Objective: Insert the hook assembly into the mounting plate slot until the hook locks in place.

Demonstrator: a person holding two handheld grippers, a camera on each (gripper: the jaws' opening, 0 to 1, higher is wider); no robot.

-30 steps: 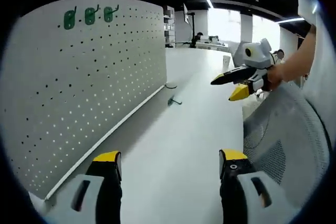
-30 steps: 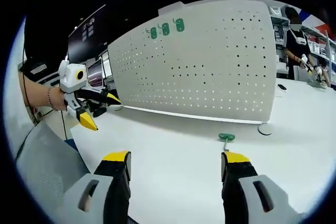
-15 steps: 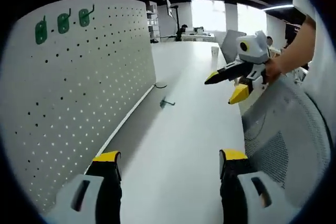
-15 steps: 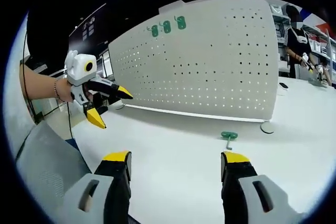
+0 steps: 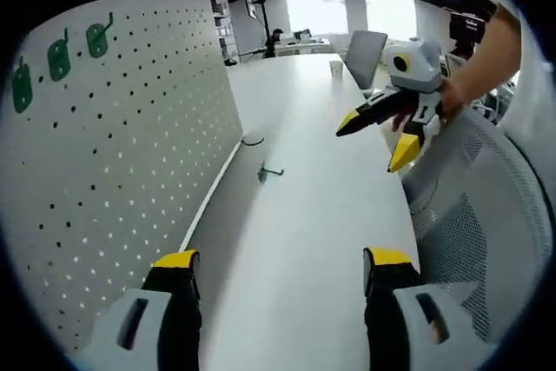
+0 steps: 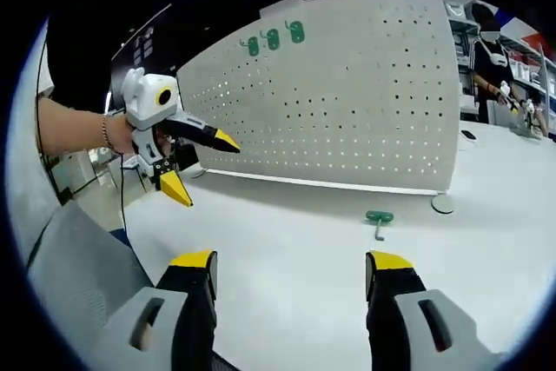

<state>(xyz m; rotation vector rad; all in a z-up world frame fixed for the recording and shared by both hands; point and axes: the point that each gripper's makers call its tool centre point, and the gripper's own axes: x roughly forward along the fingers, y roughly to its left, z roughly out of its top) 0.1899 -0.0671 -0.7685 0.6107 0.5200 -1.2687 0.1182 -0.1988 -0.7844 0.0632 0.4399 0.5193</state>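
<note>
I hold both grippers above the white bench [image 6: 287,258], jaws apart and empty. The green hook assembly [image 6: 378,219] lies on the bench near the foot of the upright pegboard [image 6: 347,102], well apart from my left gripper [image 6: 201,167] and right gripper [image 5: 375,141].

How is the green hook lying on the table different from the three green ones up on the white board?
The loose hook lies alone, flat on the table before the pegboard; the three mounted hooks hang in a row near the pegboard's top edge. All look alike: green plate, thin hook.
</note>
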